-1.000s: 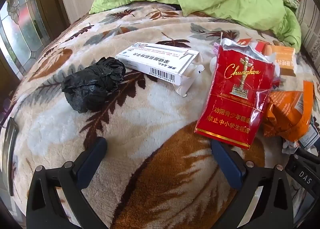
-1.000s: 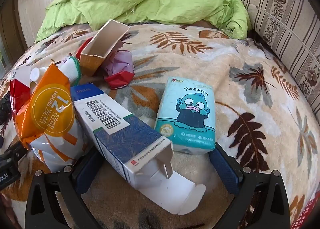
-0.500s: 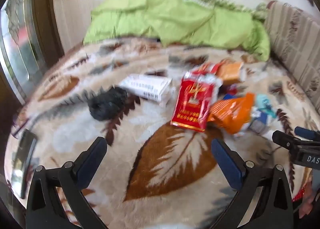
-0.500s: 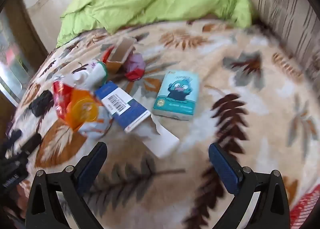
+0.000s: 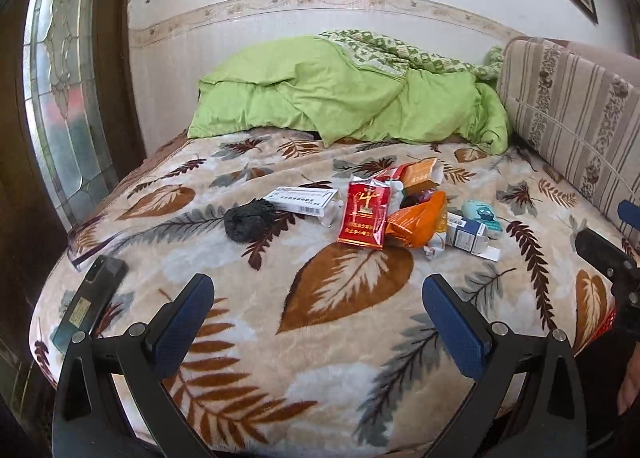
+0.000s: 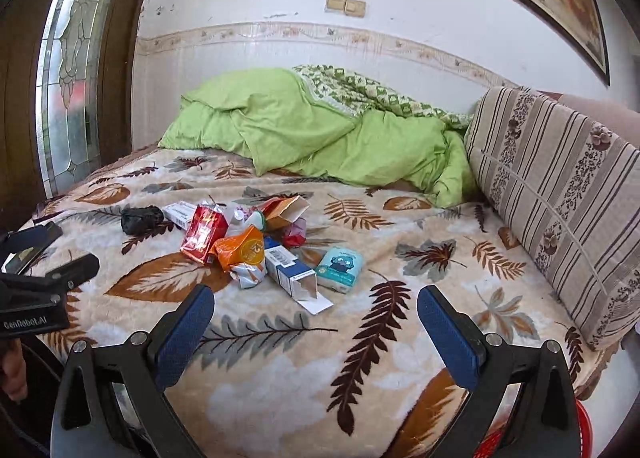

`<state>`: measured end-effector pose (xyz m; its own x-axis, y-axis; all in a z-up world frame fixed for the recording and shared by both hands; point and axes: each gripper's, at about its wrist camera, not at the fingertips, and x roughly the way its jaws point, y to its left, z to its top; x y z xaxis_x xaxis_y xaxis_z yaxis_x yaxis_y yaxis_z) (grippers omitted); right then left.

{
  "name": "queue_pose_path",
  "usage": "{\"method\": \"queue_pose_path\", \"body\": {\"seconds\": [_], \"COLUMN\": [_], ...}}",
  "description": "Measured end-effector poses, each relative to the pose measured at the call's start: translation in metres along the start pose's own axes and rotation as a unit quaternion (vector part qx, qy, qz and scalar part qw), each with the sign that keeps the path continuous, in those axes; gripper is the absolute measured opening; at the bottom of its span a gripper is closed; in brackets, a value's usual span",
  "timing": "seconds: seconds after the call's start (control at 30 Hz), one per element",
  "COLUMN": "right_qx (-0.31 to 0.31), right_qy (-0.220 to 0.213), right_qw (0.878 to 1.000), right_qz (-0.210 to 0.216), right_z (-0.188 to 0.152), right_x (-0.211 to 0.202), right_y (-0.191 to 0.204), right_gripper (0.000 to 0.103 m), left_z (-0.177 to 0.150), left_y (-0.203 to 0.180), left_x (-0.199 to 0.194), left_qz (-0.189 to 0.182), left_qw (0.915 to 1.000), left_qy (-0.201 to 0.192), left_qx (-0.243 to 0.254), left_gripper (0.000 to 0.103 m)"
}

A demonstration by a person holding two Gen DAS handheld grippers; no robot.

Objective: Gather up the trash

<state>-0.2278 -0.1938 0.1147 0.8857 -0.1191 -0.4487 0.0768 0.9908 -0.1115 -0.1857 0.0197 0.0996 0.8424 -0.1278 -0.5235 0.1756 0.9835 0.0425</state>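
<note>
Left gripper and right gripper: jaws spread wide, both empty, above the near part of the blanket. Trash lies mid-bed, well ahead — black wad, white box, red pack, orange pouch, blue box, tissue pack. A phone rests at the left edge.

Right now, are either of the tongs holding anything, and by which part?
Nothing is held. The left tongs and right tongs are both open above the blanket, short of the trash.
</note>
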Motion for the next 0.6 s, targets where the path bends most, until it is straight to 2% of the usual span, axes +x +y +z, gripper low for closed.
{"method": "queue_pose_path", "body": {"seconds": [0.33, 0.6], "right_qx": [0.005, 0.007], "right_qy": [0.019, 0.020], "right_qw": [1.000, 1.000], "right_qz": [-0.011, -0.013], "right_z": [-0.008, -0.006], "right_x": [0.006, 0.004], "right_y": [-0.010, -0.012], "right_gripper": [0.102, 0.102], "left_z": [-0.001, -0.002], "left_y": [-0.006, -0.005], "left_x": [0.017, 0.017], "left_qz": [0.001, 0.004], "left_qw": [0.9997, 0.9998], "left_qy": [0.022, 0.019], "left_qx": [-0.011, -0.003], "left_gripper": [0.103, 0.103]}}
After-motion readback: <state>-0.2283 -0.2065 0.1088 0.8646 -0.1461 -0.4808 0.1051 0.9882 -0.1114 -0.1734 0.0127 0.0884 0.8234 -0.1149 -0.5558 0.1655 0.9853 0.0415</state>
